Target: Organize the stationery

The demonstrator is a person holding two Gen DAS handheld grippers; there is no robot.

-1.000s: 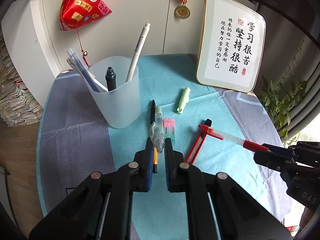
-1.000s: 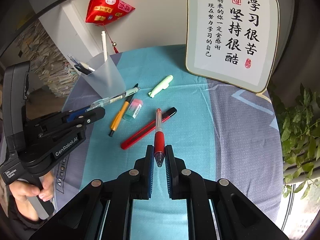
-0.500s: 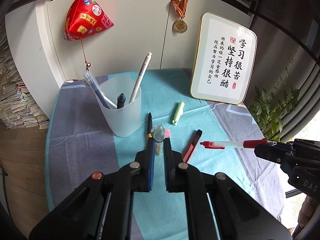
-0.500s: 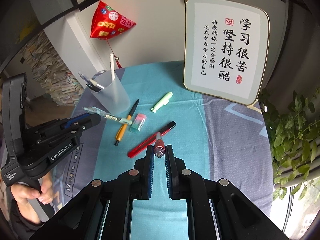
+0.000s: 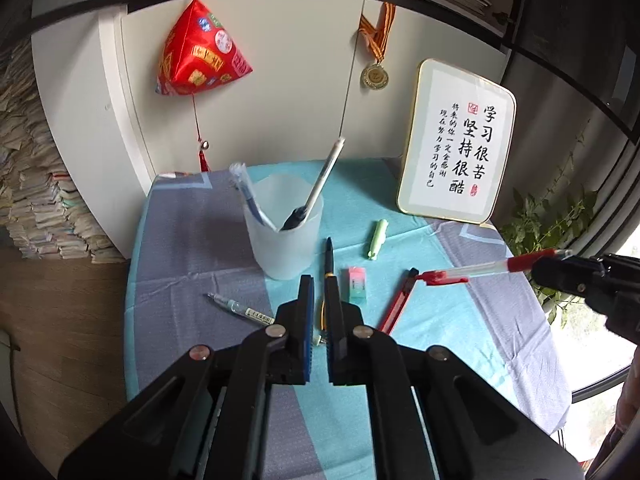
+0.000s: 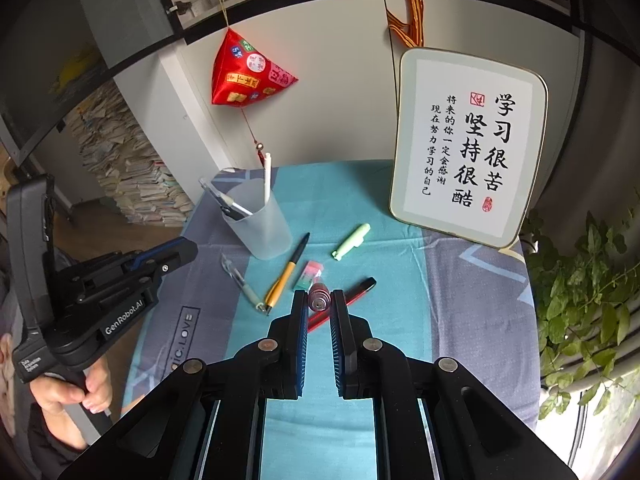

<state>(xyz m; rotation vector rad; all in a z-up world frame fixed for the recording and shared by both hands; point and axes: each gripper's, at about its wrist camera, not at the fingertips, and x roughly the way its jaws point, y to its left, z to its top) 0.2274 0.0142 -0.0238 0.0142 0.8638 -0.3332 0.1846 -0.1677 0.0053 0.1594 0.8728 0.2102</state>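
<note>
The left gripper (image 5: 318, 284) is hovering over the table (image 5: 192, 240) at lower centre of the left wrist view. Its fingers are pressing together with nothing between them. A clear pen (image 5: 240, 309) is lying flat on the cloth just left of those fingers, below the cup (image 5: 280, 248) and apart from it.

The right gripper (image 6: 319, 297) is pinching a red pen (image 5: 480, 270) by its red end. In the left view the pen is sticking out leftward from the right edge, clear of the table. In the right wrist view it is showing end-on between the fingers.

The cup is standing upright at the centre of the left view, holding a white pen (image 5: 326, 176) that is leaning right, a few pens leaning left and a dark one lower inside. Right of it an orange pen (image 5: 329, 256), an eraser (image 5: 357, 284) and a red knife (image 5: 400, 300) are lying side by side, apart from one another. A green highlighter (image 5: 378, 238) is lying above the eraser, nearer the sign (image 5: 456, 148).

The sign is leaning at the table's far right. A red pouch (image 5: 200, 56) and a medal (image 5: 374, 77) are hanging on the wall behind. A plant (image 5: 548, 232) is showing at the right edge, paper stacks (image 5: 32, 200) at the left. A hand (image 6: 76, 392) is gripping the left gripper's handle at lower left of the right view.
</note>
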